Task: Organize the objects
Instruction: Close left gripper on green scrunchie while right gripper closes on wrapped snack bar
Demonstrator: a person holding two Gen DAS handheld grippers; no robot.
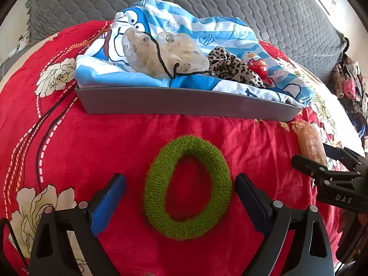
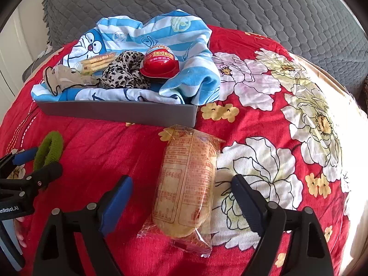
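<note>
The left gripper [image 1: 180, 193] stands wide open over the red floral bedspread [image 1: 103, 138], its two blue-padded fingers [image 1: 108, 204] flanking a fuzzy green ring-shaped hair scrunchie [image 1: 187, 187] that lies flat on the cloth; neither pad touches it. The right gripper [image 2: 181, 197] is likewise spread wide, one finger on each side of a clear-wrapped orange snack packet with red printed text [image 2: 187, 184]; the pads stand clear of the wrapper, so nothing is held.

Taking the shallow grey rectangular tray [image 2: 119, 112] as landmark: the scrunchie lies in front of its near wall, toward the left end, and the snack packet lies in front of its right corner, just beside it. Inside the tray a blue-and-white striped cartoon-print cloth [image 1: 161, 23] fills the bottom and spills over the right end. On that cloth rest a translucent spotted pouch with a black cord [image 1: 161, 55], a leopard-print fabric scrunchie [image 2: 125, 69], a shiny red domed plastic capsule with gold lettering [image 2: 159, 62] and a small pack of biscuit sticks [image 2: 96, 63]. Behind the tray lies a grey quilted cover [image 2: 230, 4]
</note>
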